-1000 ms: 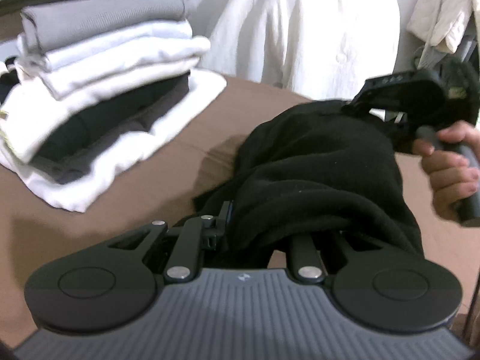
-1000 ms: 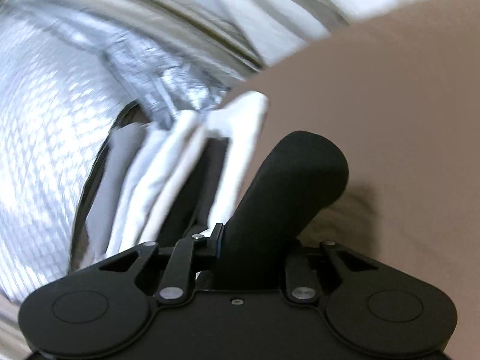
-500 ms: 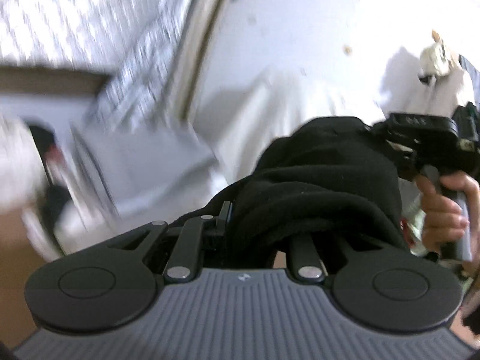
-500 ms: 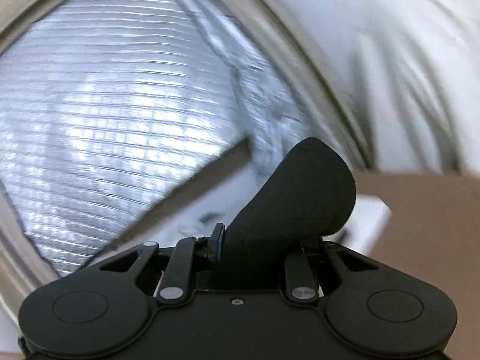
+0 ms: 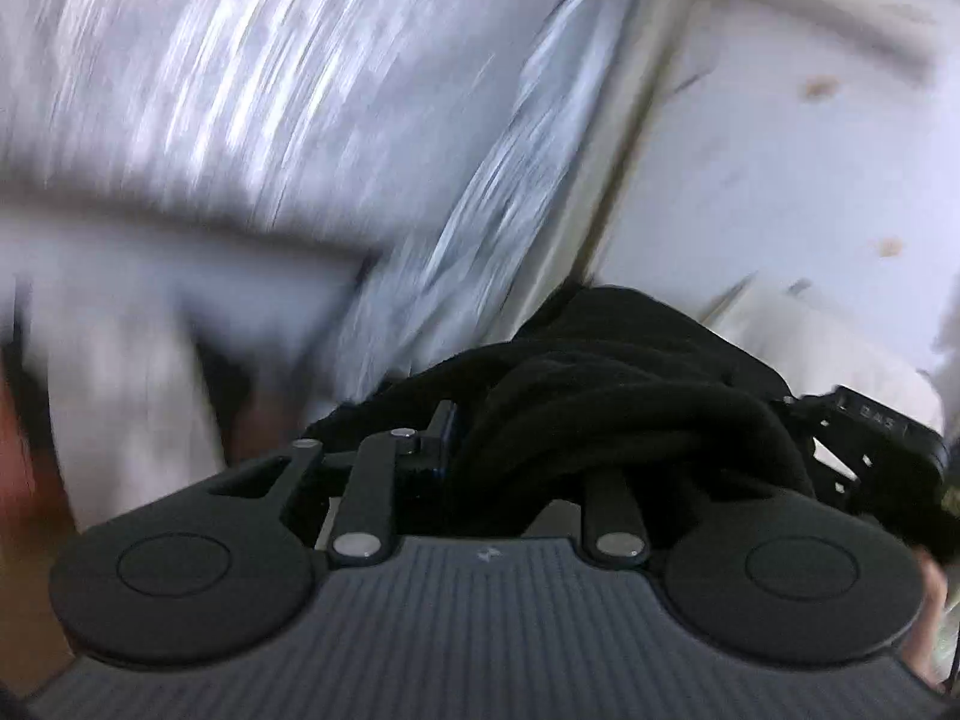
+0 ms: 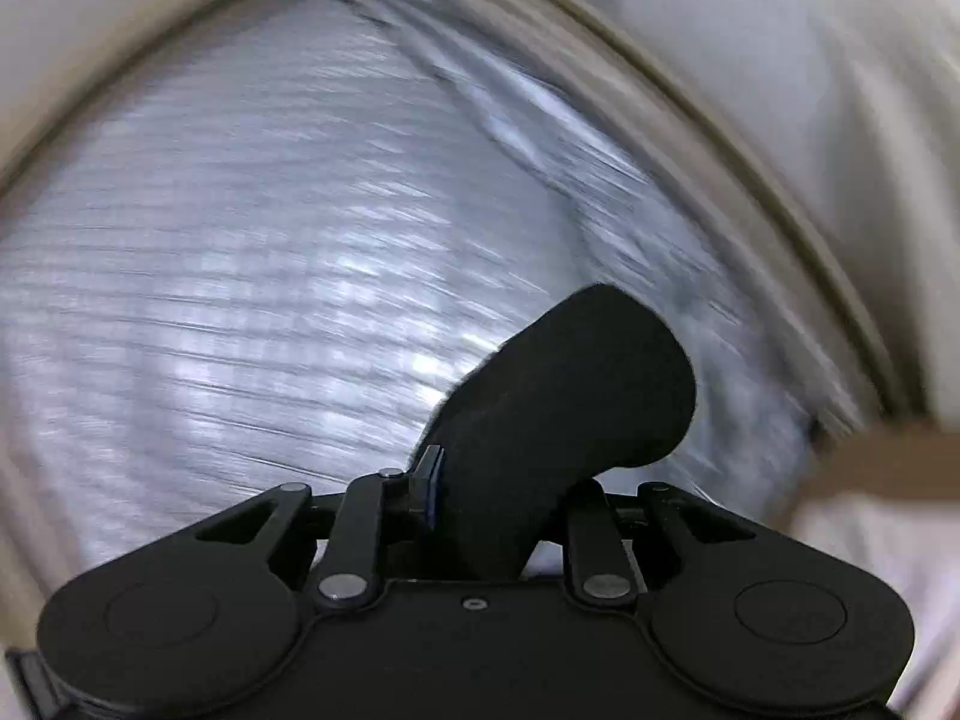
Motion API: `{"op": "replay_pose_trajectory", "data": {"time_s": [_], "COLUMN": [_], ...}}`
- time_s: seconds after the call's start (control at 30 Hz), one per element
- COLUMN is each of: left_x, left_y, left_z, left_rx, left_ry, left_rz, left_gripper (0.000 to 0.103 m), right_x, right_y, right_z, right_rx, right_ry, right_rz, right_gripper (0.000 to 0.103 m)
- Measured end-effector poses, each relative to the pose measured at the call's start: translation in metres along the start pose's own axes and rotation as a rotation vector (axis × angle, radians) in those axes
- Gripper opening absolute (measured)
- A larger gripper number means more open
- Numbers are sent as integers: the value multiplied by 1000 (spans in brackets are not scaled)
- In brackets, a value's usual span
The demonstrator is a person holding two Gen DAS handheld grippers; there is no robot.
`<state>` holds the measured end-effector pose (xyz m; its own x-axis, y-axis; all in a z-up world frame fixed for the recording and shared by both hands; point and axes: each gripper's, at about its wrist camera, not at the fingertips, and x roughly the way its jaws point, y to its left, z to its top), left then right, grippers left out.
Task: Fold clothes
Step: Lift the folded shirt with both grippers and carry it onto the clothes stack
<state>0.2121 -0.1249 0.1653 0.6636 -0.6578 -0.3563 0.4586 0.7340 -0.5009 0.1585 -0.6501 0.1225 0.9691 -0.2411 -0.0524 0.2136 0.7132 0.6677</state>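
A black garment (image 5: 630,408) hangs bunched in the air between both grippers. In the left wrist view its thick folds lie between the fingers of my left gripper (image 5: 528,450), whose jaws are opening while the cloth still fills the gap. The right gripper (image 5: 870,438) shows at the right edge with a hand on its handle. In the right wrist view my right gripper (image 6: 498,486) is shut on a rolled end of the black garment (image 6: 570,408), which sticks up past the fingers. The fingertips of both grippers are hidden by cloth.
A silvery quilted sheet (image 5: 240,90) fills the wall ahead, also as the silvery sheet (image 6: 240,270), beside a beige frame (image 6: 750,144). A blurred stack of folded clothes (image 5: 120,330) sits low left. A white hanging garment (image 5: 840,348) and a strip of brown table (image 6: 888,462) show at right.
Both grippers have risen with the black garment. The brown table and the folded stack have slid down and largely out of view; the silvery wall now fills both views.
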Motion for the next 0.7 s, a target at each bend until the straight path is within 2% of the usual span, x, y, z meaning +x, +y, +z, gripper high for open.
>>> {"op": "replay_pose_trajectory", "data": {"time_s": [0.03, 0.07, 0.13, 0.17, 0.27, 0.33, 0.37, 0.43, 0.5, 0.57, 0.63, 0.7], "left_x": [21, 31, 30, 28, 25, 15, 11, 3, -4, -11, -11, -9], "left_y": [18, 32, 50, 55, 68, 78, 80, 86, 88, 82, 74, 75], "left_z": [-20, -42, -76, -81, -67, -65, -70, -74, -72, -67, -64, -64], "left_rx": [-58, -88, -108, -109, -169, -235, -259, -300, -290, -215, -116, -96], "left_ry": [66, 73, -1, -24, 5, -20, -35, -61, -108, -149, -141, -113], "left_rz": [18, 12, -25, -37, -74, -92, -79, -37, -9, 16, 35, 29], "left_gripper": [23, 23, 23, 23, 24, 24, 24, 24, 24, 24, 24, 24], "right_x": [7, 13, 18, 15, 2, 0, -1, -4, -5, 2, 21, 38], "right_y": [-14, -27, -45, -52, -63, -63, -62, -62, -60, -61, -64, -62], "right_z": [-15, -31, -56, -64, -67, -58, -54, -46, -34, -23, -15, -15], "right_rx": [19, 26, -15, -37, 20, 30, 35, 44, 58, 75, 100, 70], "right_ry": [30, 67, 128, 146, 161, 182, 193, 211, 214, 230, 302, 393], "right_rz": [-62, -124, -189, -187, -129, -103, -90, -64, -34, -21, -15, -69], "right_gripper": [25, 25, 24, 25, 43, 47, 52, 54, 64, 66, 67, 67]}}
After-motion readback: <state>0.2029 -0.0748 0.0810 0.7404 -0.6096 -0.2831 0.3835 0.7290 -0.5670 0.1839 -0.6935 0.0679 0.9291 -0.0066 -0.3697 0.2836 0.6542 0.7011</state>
